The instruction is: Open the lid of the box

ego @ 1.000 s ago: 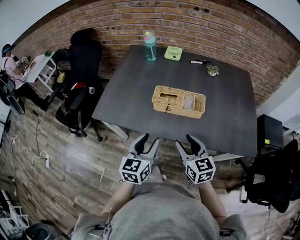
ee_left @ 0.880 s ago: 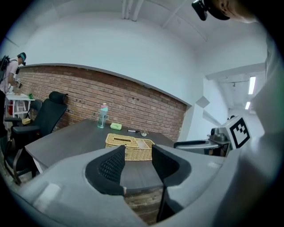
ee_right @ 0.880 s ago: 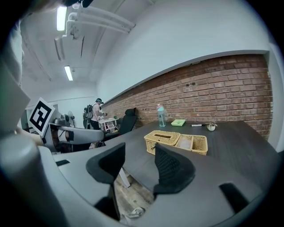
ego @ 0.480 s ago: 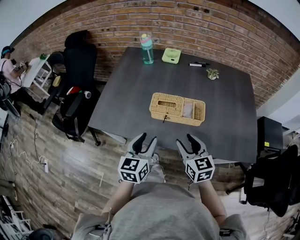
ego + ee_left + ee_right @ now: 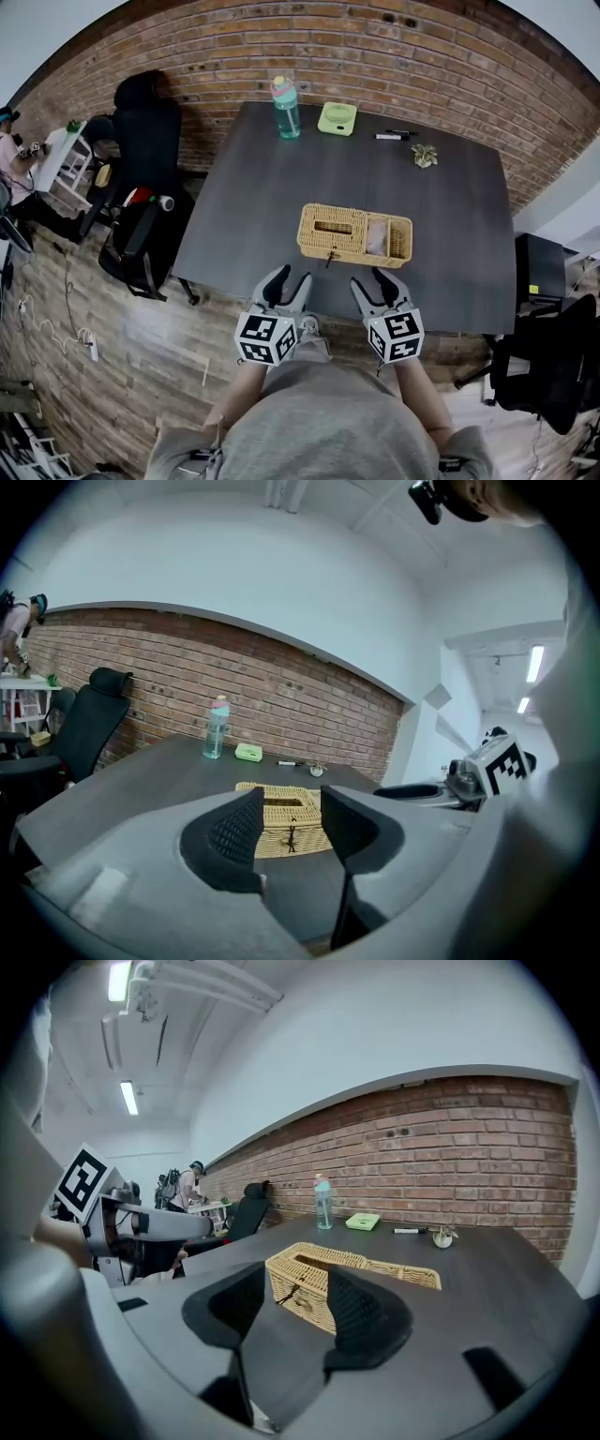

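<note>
A woven wicker box (image 5: 354,235) lies in the middle of the dark table (image 5: 244,197). Its left half carries a slotted lid (image 5: 333,229) with a dark clasp (image 5: 330,254) on the front wall; its right half shows an uncovered compartment. The box also appears in the left gripper view (image 5: 281,818) and the right gripper view (image 5: 323,1281). My left gripper (image 5: 289,284) and right gripper (image 5: 374,283) hover side by side at the table's near edge, short of the box. Both stand open with nothing between the jaws.
At the table's far side stand a teal water bottle (image 5: 285,95), a green flat case (image 5: 337,118), a black marker (image 5: 391,136) and a small plant (image 5: 424,155). Black office chairs (image 5: 141,178) stand left of the table, another at right (image 5: 544,366). A person sits far left.
The head view has shifted forward, so the table and box sit closer to the grippers. Both grippers edged toward the table's near edge and stayed open.
</note>
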### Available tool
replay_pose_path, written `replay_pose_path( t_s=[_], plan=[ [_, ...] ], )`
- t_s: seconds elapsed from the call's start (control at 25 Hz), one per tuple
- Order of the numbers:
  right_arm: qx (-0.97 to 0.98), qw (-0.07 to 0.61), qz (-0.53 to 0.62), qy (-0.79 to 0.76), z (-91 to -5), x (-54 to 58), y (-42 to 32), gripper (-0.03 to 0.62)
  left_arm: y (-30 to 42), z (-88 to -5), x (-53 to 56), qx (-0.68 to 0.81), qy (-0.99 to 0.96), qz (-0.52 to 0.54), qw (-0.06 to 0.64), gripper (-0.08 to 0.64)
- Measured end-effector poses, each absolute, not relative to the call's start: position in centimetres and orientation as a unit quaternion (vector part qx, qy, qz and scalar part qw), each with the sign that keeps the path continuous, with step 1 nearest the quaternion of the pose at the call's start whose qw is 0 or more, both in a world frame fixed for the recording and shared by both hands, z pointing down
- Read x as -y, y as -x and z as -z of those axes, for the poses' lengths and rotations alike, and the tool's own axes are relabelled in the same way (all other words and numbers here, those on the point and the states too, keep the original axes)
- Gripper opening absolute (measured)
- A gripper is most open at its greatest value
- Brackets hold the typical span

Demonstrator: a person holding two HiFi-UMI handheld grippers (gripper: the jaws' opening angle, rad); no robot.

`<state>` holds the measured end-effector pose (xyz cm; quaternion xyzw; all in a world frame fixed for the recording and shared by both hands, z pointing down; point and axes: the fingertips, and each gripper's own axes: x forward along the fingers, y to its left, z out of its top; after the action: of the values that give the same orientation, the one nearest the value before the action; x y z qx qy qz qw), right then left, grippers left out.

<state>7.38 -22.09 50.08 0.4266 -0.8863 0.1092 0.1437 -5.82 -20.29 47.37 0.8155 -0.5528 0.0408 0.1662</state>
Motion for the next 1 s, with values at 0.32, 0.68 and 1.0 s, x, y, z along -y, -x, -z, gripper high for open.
replay_pose_path(
  t_s=[0.32, 0.68, 1.0],
  plan=[
    [0.870, 0.170, -0.116, -0.447, -52.4, 25.8, -6.9, 0.210, 7.2, -47.6, 24.3, 0.541, -0.823, -0.049, 0.168, 0.178],
    [0.853, 0.212, -0.124, -0.460, -55.7, 28.6, -6.5, 0.210, 8.8, -48.1, 27.2, 0.533, -0.826, -0.056, 0.175, 0.178],
    [0.836, 0.259, -0.101, -0.472, -58.0, 29.9, -6.5, 0.210, 10.1, -48.7, 29.0, 0.523, -0.831, -0.060, 0.178, 0.178]
  ],
)
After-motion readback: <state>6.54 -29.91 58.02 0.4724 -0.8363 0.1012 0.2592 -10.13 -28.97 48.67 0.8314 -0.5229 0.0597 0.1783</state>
